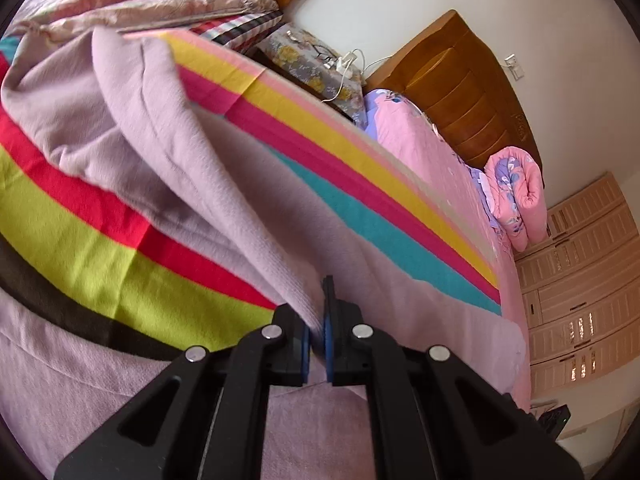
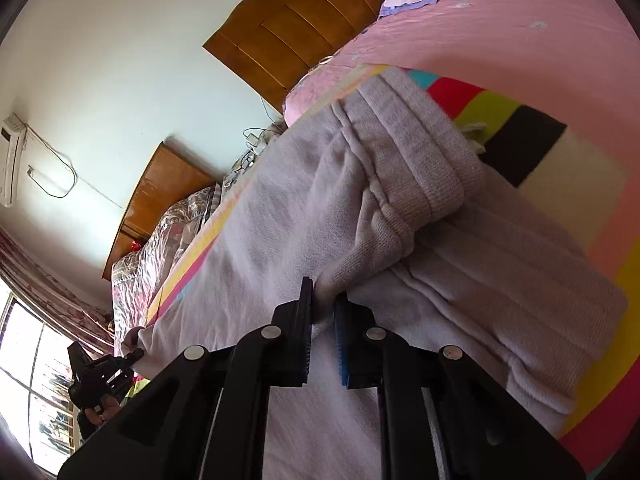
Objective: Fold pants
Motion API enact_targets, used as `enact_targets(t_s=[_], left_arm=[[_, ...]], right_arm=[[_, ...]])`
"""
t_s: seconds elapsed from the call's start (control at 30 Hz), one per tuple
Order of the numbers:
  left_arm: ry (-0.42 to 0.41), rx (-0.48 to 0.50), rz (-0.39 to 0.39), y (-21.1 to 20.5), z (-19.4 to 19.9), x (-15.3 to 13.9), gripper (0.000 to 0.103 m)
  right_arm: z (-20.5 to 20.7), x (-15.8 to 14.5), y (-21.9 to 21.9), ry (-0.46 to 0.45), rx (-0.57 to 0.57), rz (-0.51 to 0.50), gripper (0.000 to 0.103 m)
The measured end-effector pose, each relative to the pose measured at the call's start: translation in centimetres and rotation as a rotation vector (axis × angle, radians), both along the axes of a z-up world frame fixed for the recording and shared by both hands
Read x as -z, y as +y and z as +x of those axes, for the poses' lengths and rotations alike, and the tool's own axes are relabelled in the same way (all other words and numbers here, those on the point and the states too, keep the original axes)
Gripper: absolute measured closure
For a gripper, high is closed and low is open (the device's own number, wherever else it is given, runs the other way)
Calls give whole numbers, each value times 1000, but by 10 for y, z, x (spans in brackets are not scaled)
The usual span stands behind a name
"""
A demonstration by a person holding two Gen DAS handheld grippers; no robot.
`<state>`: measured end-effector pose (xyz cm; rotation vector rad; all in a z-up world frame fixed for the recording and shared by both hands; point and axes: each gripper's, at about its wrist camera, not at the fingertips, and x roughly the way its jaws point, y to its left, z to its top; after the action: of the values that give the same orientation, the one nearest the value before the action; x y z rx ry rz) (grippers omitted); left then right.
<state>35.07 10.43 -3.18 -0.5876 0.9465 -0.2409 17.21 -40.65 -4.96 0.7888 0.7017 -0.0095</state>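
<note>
White walls enclose your bedroom, with a wooden headboard [image 2: 292,36] against the wall, a louvred wardrobe [image 1: 580,292] in the left wrist view, and a wall-mounted air conditioner [image 2: 12,160] and a bright window [image 2: 32,380] in the right wrist view. You are working on a bed under a pink quilted cover [image 2: 500,28], and across it lies a striped blanket [image 1: 100,264] in red, lime, black, teal, magenta and yellow bands. No open container shows; the nearest thing to one is a clear plastic bedding bag [image 2: 160,248] at the bed's far side, its contents too blurred to make out. A rolled pink floral quilt [image 1: 516,200] sits near the headboard. A small bedside stand with a floral cloth [image 1: 316,68] carries white cables and what look like spectacles.

The pants [image 2: 280,220], pale lilac fleece, lie on the striped blanket, partly lifted and doubled over, their ribbed waistband [image 2: 424,152] folded back on top. Your left gripper [image 1: 317,340] has its jaws pinched together on a raised fold of the pants. Your right gripper [image 2: 325,320] has its jaws clamped on a bunched edge of the pants near the waistband. In the right wrist view your left gripper shows small at the lower left, at a far corner of the fabric.
</note>
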Motion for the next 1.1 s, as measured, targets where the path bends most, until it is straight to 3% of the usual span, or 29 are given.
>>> enact_targets(t_s=[0.13,0.27,0.33,0.43,0.5,0.57,0.63,0.73,0.8,0.93,1.1], left_arm=[[-93,53,45,-7,16,-77,98],[-132,55,44,-3,21,-126,97],[-184,63,27,3,-4,-141,97],[-313,120,47,3,-78,-154,95],[-391,191,93,-2,-139,-148,94],[-380,255,114,-7,-185,-119,93],[-301,283,150,-13,-213,-72,93],[-124,270,173,-16,-221,-2,93],[-83,243,172,-16,-219,21,93],[-105,198,78,-5,-216,13,95],[-178,196,81,5,-244,-25,95]], right_arm=[[52,-74,-10,-68,-78,-99,92],[89,-131,-22,-138,-104,-83,92],[78,-146,-21,-192,-110,-89,92],[29,-146,-24,-278,-109,-60,92],[-17,-129,-29,-292,-99,-53,92],[-58,-98,-33,-240,-85,-53,92],[-81,-53,-32,-109,-88,-55,92],[-91,10,-27,89,-78,-58,92],[-97,22,-31,75,-62,-32,93],[-97,3,-30,43,-59,-54,93],[-111,-19,-30,0,-75,-43,93]])
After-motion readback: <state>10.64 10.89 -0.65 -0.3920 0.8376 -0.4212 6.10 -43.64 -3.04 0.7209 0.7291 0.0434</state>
